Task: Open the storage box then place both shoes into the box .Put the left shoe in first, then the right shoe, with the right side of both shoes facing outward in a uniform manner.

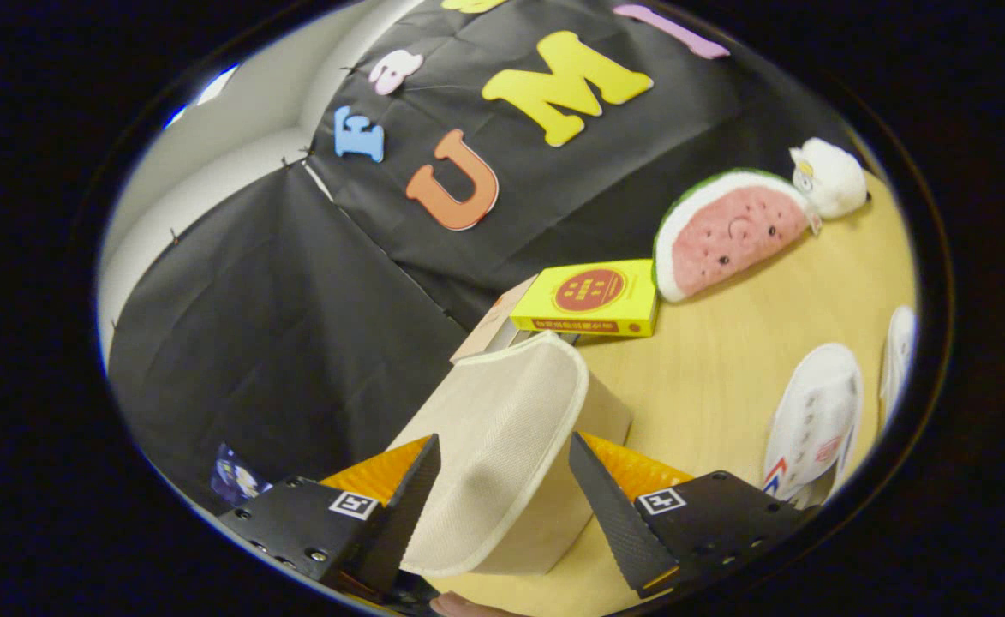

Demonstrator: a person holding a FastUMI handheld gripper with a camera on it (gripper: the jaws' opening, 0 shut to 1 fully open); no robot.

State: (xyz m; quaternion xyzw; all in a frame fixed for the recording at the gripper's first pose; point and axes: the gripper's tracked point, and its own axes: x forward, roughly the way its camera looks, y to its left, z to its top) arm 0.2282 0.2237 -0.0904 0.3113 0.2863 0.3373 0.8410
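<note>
lid edge: the storage box's (pixel 545 480) cream lid (pixel 502 446) sits between the hand-held gripper (pixel 505 493) fingers, jaws spread, no visible pinch
open room: bare wooden bench (pixel 708 377) off to the right
shoes: white pair (pixel 815 420) further right, well apart
beyond: yellow box (pixel 592 298), watermelon plush (pixel 725 231)

Storage box (pixel 502 446) lies between the tool (pixel 502 506) fingers (spread), shoes (pixel 815 420) to its right.
</note>
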